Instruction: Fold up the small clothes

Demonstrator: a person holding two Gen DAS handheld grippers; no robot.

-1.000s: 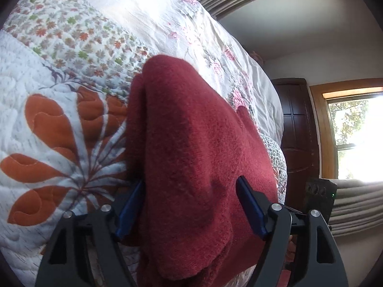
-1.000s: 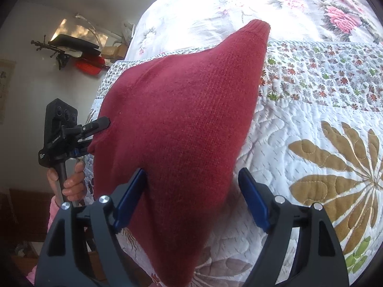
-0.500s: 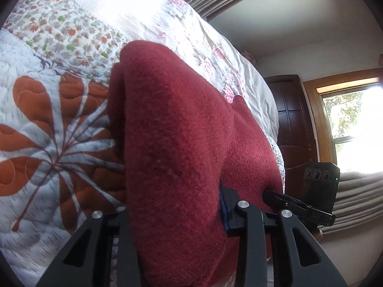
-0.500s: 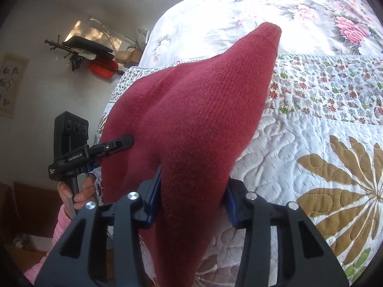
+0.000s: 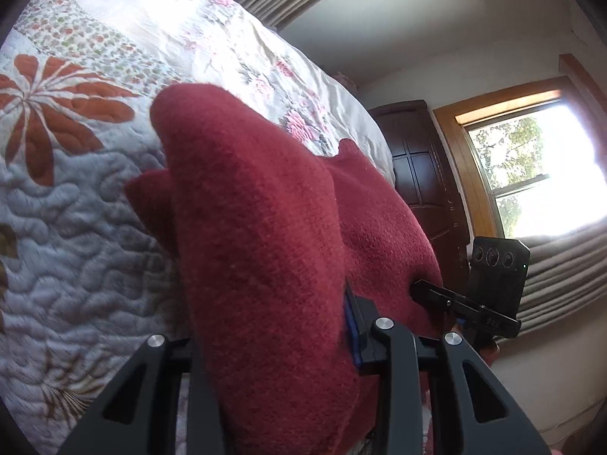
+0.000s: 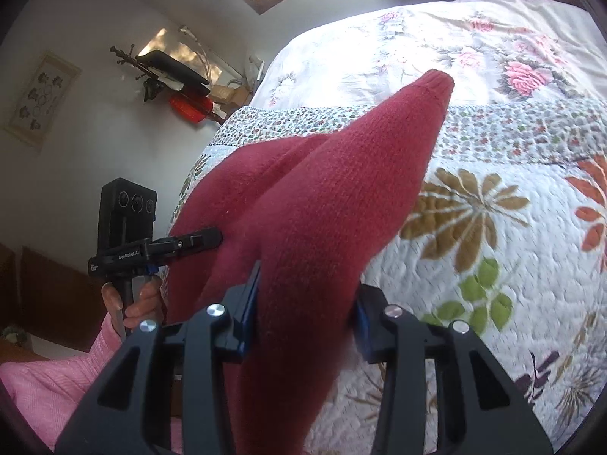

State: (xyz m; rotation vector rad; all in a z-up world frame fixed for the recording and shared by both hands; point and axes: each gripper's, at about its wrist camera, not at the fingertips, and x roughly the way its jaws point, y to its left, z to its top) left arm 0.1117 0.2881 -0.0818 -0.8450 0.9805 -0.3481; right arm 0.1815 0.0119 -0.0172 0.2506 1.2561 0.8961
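Gripping the dark red knit garment (image 5: 265,235) on both sides, you have each tool clamped on a fold of its cloth. Your left gripper (image 5: 273,326) has its jaws drawn together on a thick bunch of the wool, with only the right blue pad visible; the left one is buried in fabric. Your right gripper (image 6: 305,303) pinches another bunch, a blue pad pressed against each side. The garment is lifted off the floral quilt (image 6: 493,227) near its near edge, its far tip (image 6: 436,83) pointing toward the rose-patterned sheet (image 6: 493,49) at the far end of the bed. In the right wrist view, your hand (image 6: 132,299) in a pink sleeve (image 6: 57,379) holds the left tool's handle at the left. In the left wrist view, a dark wooden door (image 5: 421,174) and a bright window (image 5: 531,167) stand far right.
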